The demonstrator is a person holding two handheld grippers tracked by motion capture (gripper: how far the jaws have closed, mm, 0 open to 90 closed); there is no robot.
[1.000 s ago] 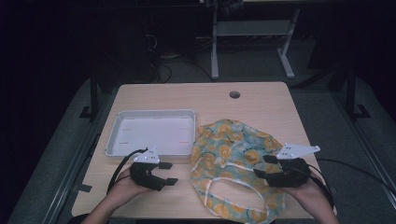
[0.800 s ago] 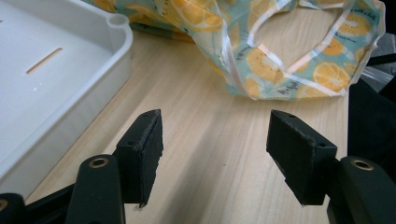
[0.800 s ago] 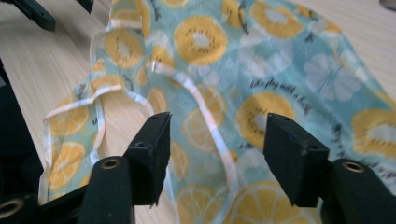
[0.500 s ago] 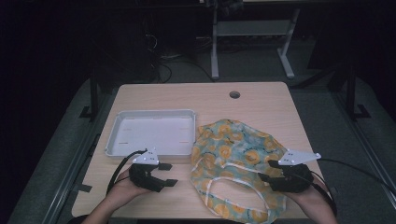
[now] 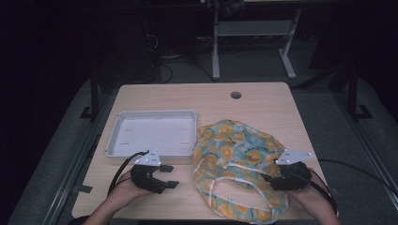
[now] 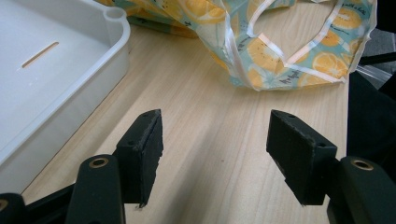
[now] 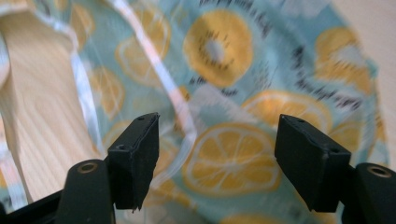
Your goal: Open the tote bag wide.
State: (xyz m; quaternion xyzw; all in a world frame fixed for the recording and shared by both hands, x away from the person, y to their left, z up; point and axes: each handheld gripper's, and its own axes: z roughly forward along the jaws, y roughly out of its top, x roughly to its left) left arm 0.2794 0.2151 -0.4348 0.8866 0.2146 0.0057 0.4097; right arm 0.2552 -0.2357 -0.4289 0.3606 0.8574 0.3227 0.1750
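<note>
both grippers open. left gripper [image 5: 165, 176] holds nothing, over bare table [image 5: 263, 101] between tray [image 5: 112, 150] and bag [image 5: 234, 154]. right gripper [image 5: 274, 180] jaws just opened wider, over bag's right edge, pads not pressing it.

the right tongs [image 5: 274, 179] sank toward the table edge over the cloth [image 5: 234, 154], jaws opening wider.

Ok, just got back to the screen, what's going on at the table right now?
A person holds a gripper in each hand over a wooden table. The right gripper is over the orange-print cloth bag, its jaws just opened, nothing pinched. The left gripper sits open above bare wood, between the white tray and the bag. The tray is empty, and the bag lies crumpled and flat beside it.
</note>
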